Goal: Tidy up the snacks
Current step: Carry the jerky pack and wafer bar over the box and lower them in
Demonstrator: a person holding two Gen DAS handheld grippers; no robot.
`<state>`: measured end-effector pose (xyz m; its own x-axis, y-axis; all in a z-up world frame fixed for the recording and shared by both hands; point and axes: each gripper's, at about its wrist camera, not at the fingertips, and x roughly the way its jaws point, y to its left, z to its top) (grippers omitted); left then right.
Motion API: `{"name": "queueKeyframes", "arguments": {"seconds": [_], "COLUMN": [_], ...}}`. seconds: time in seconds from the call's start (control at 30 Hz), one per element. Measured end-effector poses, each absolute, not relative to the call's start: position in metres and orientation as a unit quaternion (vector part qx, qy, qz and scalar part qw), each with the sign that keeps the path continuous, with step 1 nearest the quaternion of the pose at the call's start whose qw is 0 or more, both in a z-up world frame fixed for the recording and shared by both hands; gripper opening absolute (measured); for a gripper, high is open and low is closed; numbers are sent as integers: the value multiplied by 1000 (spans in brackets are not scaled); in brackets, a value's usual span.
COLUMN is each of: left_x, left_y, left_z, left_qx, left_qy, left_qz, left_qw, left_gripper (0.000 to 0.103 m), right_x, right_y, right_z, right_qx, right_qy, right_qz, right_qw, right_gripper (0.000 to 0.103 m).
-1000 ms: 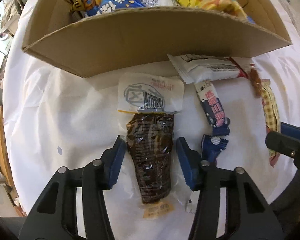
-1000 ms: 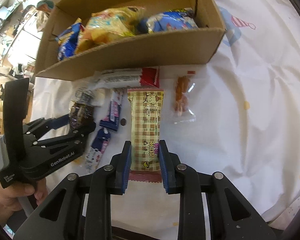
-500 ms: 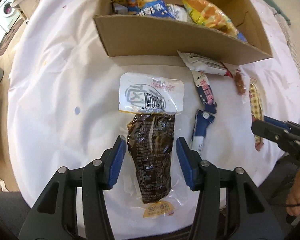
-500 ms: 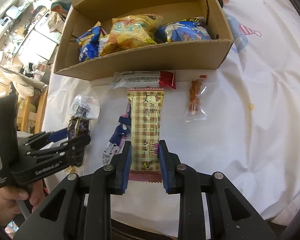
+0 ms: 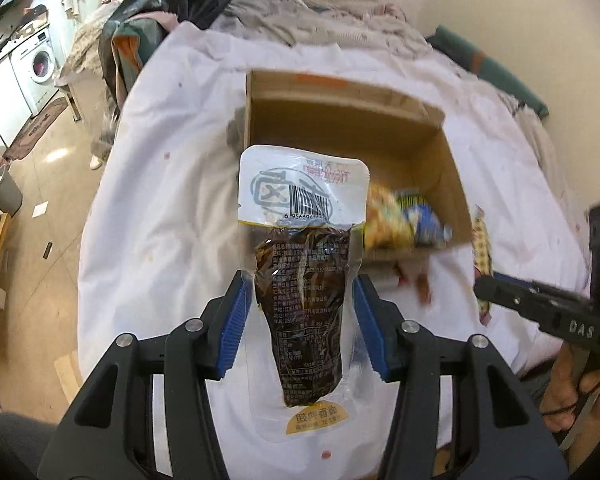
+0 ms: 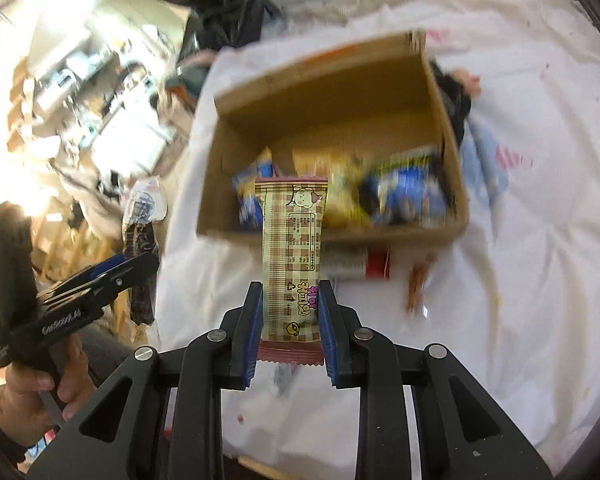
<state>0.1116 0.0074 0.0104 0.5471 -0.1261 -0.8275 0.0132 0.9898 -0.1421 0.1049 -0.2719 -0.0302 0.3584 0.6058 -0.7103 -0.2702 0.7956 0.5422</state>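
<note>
Both grippers have risen off the white sheet point(image 5: 148, 216) since a second ago, each carrying its packet up so the cardboard box point(image 6: 332, 92), earlier close and seen side-on, now lies lower and is seen from above. That open-topped box sits on the sheet with blurred yellow and blue snack bags point(image 6: 404, 192) along its near wall; a red-and-white wrapper point(image 6: 376, 264) and a small orange snack packet point(image 6: 418, 280) lie on the sheet just in front of it.

In the left wrist view, the left gripper point(image 5: 302, 320) is clamped by its blue pads on a clear pouch of dark brown snack point(image 5: 304, 292), held in the air before the box; its white top bears a barcode beginning 6 9566, its lower end an orange label with Chinese characters.

The right gripper point(image 6: 290, 320) is closed on a tan checked bar wrapper point(image 6: 292, 240) printed with a cartoon animal face and pink Korean lettering, raised in front of the box's near wall. "GenRobot.AI" reads on the left gripper's side in the right wrist view.
</note>
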Motion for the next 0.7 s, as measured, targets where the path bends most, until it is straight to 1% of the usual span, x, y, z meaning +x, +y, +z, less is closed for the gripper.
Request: {"name": "queueKeyframes", "arguments": {"seconds": [0.1,0.27,0.47,0.7], "left_x": [134,168,209,234], "left_y": [8,-2,-2,-8], "left_z": [18,11,-1,-39], "left_qx": [-69,-48,-41,-34], "left_qy": [466,453,451,461], "left_qz": [-40,-43,-36,-44], "left_qw": [881,889,891,885], "left_gripper": [48,48,48,49], "right_x": [120,148,180,201], "right_y": [-272,-278,-275,-269], "right_z": [-20,-18,-33,-59], "right_qx": [176,186,172,164], "right_qy": [473,454,471,511], "right_qz": [260,240,209,177], "right_qw": [823,838,839,825], "right_gripper": [28,28,28,28]}}
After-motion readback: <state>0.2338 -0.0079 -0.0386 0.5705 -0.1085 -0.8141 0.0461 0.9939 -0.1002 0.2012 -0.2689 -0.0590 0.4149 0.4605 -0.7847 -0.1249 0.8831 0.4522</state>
